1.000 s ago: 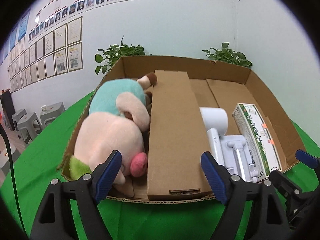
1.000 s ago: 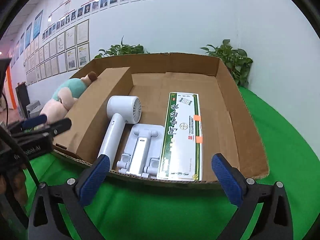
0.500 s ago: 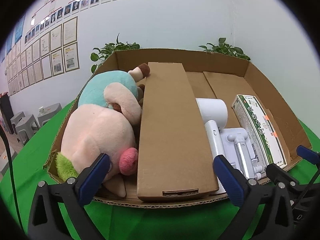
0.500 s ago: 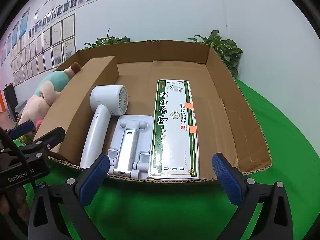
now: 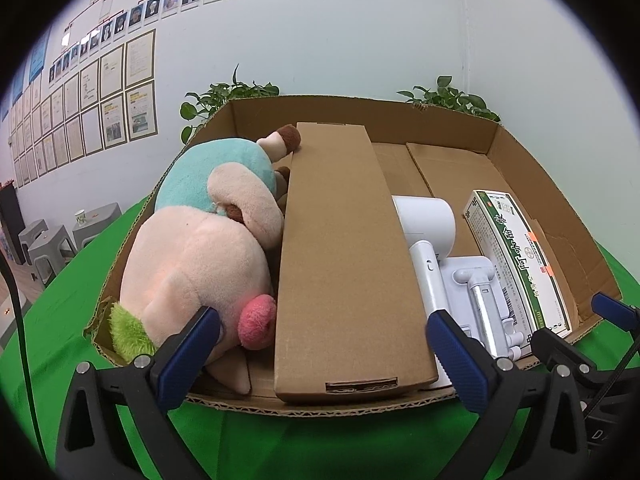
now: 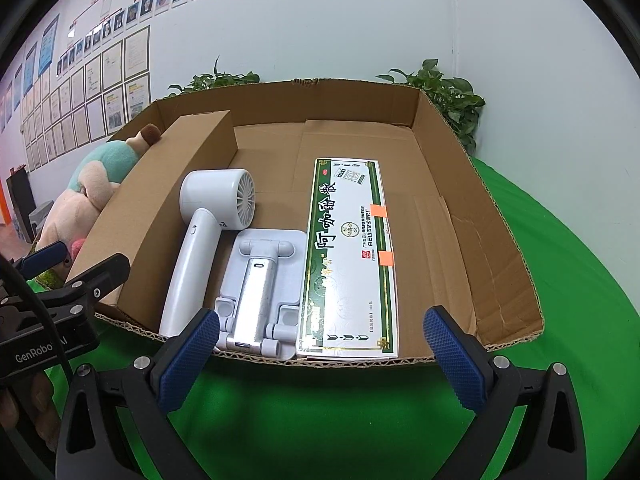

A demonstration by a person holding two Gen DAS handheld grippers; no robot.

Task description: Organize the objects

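A shallow cardboard tray box (image 5: 532, 184) (image 6: 472, 184) sits on a green cloth. In it lie a pink and teal plush toy (image 5: 192, 256) (image 6: 92, 192), a long brown carton (image 5: 344, 256) (image 6: 168, 184), a white hair dryer (image 5: 426, 236) (image 6: 200, 240), a white folding stand (image 5: 480, 296) (image 6: 260, 280) and a green-and-white medicine box (image 5: 516, 256) (image 6: 348, 256). My left gripper (image 5: 320, 356) is open and empty at the box's near edge, in front of the carton. My right gripper (image 6: 320, 360) is open and empty in front of the stand and medicine box.
Green cloth (image 6: 560, 240) covers the table around the box. Potted plants (image 6: 448, 96) stand behind the box against the white wall. Grey stools (image 5: 52, 236) stand at far left. The left gripper's body (image 6: 60, 300) shows at the right wrist view's left edge.
Both grippers came closer to the box's near edge and tilted down over it. The left jaws opened wider than one second ago. Nothing in the box moved.
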